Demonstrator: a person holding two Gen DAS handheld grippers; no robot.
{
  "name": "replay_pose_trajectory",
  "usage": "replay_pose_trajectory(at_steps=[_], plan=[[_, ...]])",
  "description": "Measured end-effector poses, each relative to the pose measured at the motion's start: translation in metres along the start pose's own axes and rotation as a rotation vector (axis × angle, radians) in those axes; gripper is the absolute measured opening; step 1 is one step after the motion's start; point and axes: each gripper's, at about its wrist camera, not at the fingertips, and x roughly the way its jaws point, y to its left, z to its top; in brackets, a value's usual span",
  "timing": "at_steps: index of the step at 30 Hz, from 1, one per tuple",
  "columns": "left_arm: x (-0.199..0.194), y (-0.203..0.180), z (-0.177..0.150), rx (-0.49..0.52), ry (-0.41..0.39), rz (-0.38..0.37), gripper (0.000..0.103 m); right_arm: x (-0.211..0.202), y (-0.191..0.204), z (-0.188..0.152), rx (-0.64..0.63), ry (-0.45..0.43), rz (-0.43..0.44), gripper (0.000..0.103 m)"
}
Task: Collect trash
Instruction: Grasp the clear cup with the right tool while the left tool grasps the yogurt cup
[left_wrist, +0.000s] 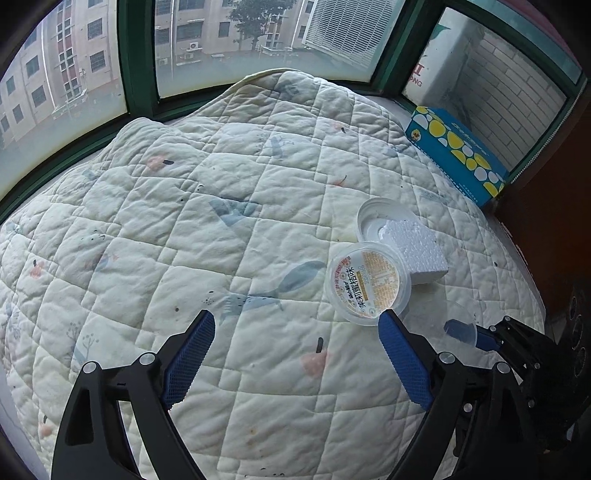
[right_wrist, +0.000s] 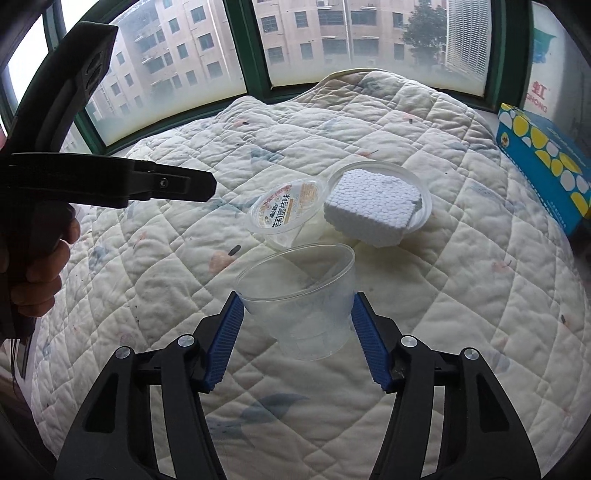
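While my right hand-held gripper clamps the clear plastic cup between its blue pads, my left hand-held gripper gapes wide and empty; the labelled round plastic tub lies on the quilted bed just beyond its right fingertip.
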Motion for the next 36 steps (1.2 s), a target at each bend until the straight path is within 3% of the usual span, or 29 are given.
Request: replay_pose_trajectory(at_steps=[5,21,22,24,27,36], plan=[[0.017,-0.023,0.002,0.055,0.023,-0.046,0.092,-0.018,-0.006,-0.016,0.028,-0.004,-0.019,0.060],[0.063,-0.048,0.015,0.163,0.076,-0.054,0.093,-0.051,-0.023,-0.043,0.126,-0.033,-0.044,0.060],[0.065,-0.048,0.016,0.161,0.074,-0.058,0.092,-0.052,-0.023,-0.044,0.128,-0.035,-0.046,0.060],[0.067,-0.047,0.016,0.157,0.074,-0.070,0.076,-0.055,-0.022,-0.046,0.130,-0.041,-0.047,0.060],[0.068,-0.046,0.014,0.148,0.076,-0.079,0.064,-0.060,-0.022,-0.049,0.142,-0.050,-0.050,0.060],[0.034,-0.052,-0.003,0.156,0.020,-0.057,0.061,-0.083,-0.019,-0.057,0.188,-0.087,-0.059,0.060]])
